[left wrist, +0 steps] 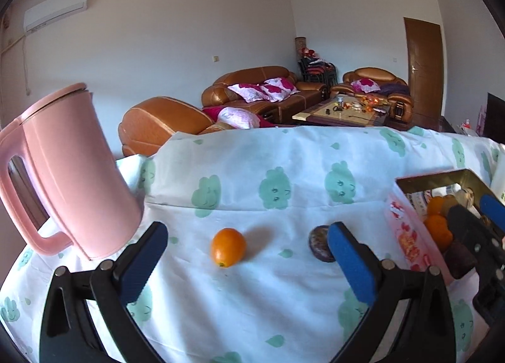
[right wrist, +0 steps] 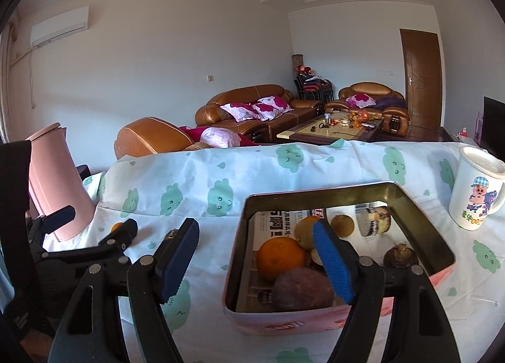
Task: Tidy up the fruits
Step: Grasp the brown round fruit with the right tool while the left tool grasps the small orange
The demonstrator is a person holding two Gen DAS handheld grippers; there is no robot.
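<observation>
Left gripper [left wrist: 247, 263]: jaws spread wide, holding nothing, hovering low over the bench [left wrist: 284, 300] with its cloud-print cloth. Small orange fruit [left wrist: 228, 246] resting on the cloth between the jaws, slightly toward the left pad, touching neither. Dark purple fruit [left wrist: 320, 244] lying just behind the right-hand blue pad, partly hidden by it. Pink kettle [left wrist: 72, 173] standing upright beyond and outside the left-hand jaw.

Right gripper [right wrist: 257, 260]: jaws likewise wide apart and empty. Right-hand jaw positioned over the open pink tin [right wrist: 315, 320]; left-hand jaw outside the tin, over bare cloth. Inside the tin, below and around the right-hand pad: large orange [right wrist: 279, 257], dark purple fruit [right wrist: 303, 288] touching it in front, brownish fruit [right wrist: 342, 225] farther back, and another dark round fruit [right wrist: 401, 255] to the right of the jaw. Printed paper lining visible on the tin floor. White cartoon mug [right wrist: 476, 187] upright on the bench, well to the right of the right-hand jaw.
</observation>
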